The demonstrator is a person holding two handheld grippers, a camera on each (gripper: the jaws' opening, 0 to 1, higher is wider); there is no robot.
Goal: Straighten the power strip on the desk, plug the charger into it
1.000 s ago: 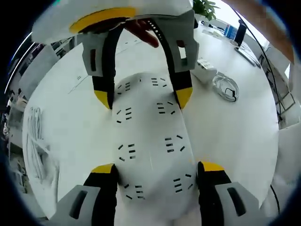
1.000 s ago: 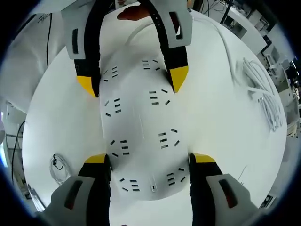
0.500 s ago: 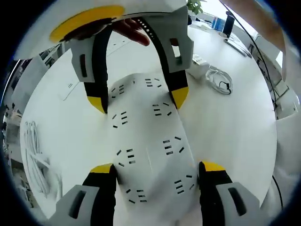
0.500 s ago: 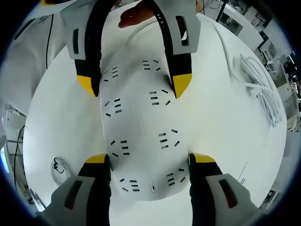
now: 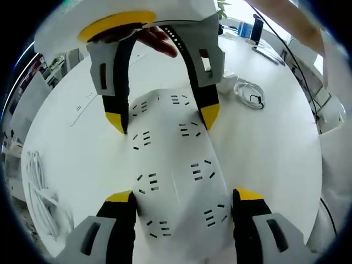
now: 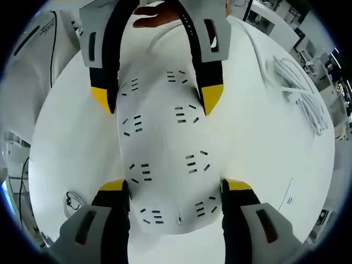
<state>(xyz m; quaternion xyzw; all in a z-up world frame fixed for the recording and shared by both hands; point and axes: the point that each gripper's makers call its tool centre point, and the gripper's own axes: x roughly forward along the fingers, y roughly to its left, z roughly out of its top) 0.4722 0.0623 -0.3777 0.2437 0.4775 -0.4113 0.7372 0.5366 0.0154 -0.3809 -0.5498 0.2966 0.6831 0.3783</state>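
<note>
My left gripper [image 5: 181, 198] and right gripper [image 6: 175, 187] each clamp an end of the strip [image 5: 176, 165], frame centre, on the desk [image 5: 275, 148].

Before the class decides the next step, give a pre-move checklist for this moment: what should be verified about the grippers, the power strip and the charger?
1. Left gripper clamps one end of the white multi-socket power strip, jaws against its sides: ok.
2. Right gripper clamps the opposite end: ok.
3. Sockets face up and unoccupied: ok.
4. White charger with coiled cable lies free on the white desk, beyond the strip: ok.
5. Strip lined up with the desk edge: cannot tell.
6. Charger plugged in: not ok.
</note>
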